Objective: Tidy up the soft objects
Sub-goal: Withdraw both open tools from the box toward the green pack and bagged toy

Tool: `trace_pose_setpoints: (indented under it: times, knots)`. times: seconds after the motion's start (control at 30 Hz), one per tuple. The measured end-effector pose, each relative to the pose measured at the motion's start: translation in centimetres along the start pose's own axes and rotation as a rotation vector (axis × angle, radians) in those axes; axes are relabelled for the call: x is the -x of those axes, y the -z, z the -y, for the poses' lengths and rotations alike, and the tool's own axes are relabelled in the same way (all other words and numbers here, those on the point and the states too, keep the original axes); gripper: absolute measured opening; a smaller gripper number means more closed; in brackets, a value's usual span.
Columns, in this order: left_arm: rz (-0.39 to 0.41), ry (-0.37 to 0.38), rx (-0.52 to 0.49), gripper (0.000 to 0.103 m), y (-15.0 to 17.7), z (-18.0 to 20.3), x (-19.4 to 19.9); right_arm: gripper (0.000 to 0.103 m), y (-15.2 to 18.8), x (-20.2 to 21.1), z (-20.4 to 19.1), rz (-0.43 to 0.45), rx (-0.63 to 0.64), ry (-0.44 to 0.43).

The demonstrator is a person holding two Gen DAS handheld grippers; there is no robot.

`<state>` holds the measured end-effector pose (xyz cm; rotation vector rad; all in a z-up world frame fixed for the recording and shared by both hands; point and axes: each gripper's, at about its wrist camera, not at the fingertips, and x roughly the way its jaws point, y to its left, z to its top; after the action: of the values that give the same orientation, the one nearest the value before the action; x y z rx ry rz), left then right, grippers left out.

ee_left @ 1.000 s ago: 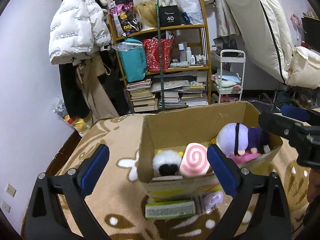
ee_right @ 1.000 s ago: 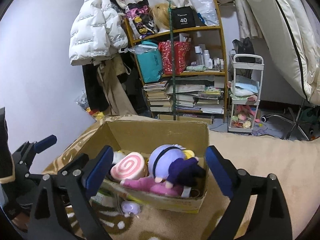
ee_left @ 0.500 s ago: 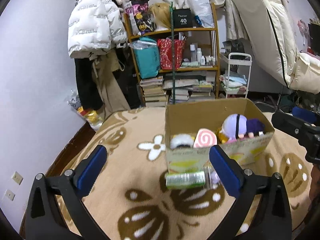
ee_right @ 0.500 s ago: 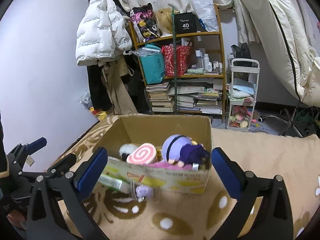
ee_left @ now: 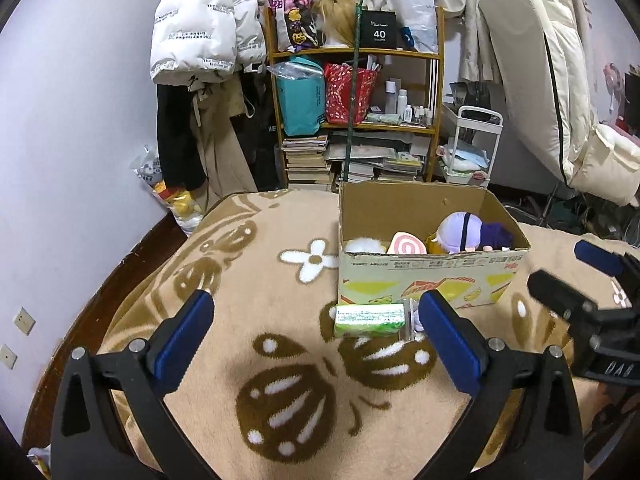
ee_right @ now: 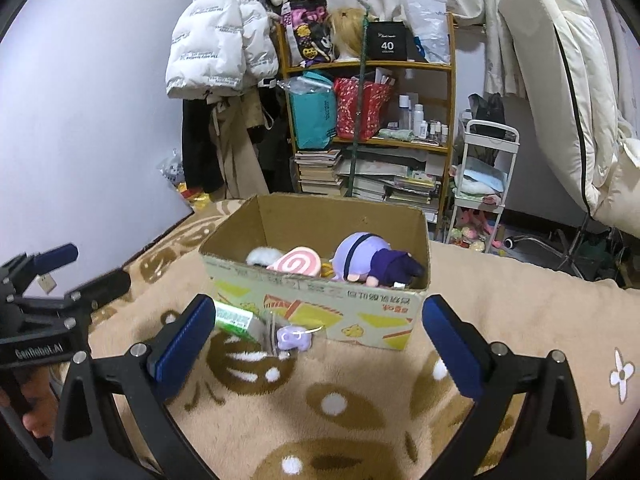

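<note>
An open cardboard box (ee_left: 424, 276) (ee_right: 320, 304) stands on the patterned blanket. Inside lie a purple-headed plush doll (ee_left: 464, 232) (ee_right: 368, 256), a pink swirl plush (ee_left: 406, 244) (ee_right: 296, 266) and a white fluffy plush (ee_left: 362, 245) (ee_right: 262, 256). In front of the box lie a green packet (ee_left: 370, 320) (ee_right: 236, 320) and a small purple plush in a clear bag (ee_right: 294, 338). My left gripper (ee_left: 316, 336) is open and empty, short of the box. My right gripper (ee_right: 316, 340) is open and empty, also short of the box.
The beige and brown blanket (ee_left: 248, 280) covers the bed. Behind stand a cluttered wooden shelf (ee_left: 356, 120), a hanging white puffer jacket (ee_left: 200, 28), a white trolley (ee_left: 472, 148) and an upright mattress (ee_left: 560, 80). The other gripper shows at each view's edge (ee_left: 592, 312) (ee_right: 40, 312).
Both grippers have pulled back and away from the box, which now looks smaller and farther. Both stay open and empty. The plush toys in the box have not moved.
</note>
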<state>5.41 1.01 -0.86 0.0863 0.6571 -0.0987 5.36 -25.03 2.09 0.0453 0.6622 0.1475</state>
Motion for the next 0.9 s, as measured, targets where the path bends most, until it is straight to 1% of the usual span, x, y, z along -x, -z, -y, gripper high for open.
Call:
trace_pose_setpoints:
  times: [0.13,0.37,0.67,0.9]
  knots:
    - [-0.024,0.010,0.023,0.101,-0.1,-0.5,-0.6,0.103,0.2,-0.5,-0.5,-0.012,0.023,0.008]
    - [-0.054,0.026,0.063,0.101,-0.2,-1.2,-1.8,0.103,0.5,-1.7,-0.7,-0.036,0.023,0.020]
    - [-0.090,0.045,0.036,0.101,-0.6,-0.7,-4.2,0.103,0.7,-3.5,-1.0,-0.055,0.037,0.028]
    - [-0.138,0.072,0.058,0.101,-0.8,-0.7,-6.5,0.103,1.1,-5.3,-1.1,-0.086,0.037,0.027]
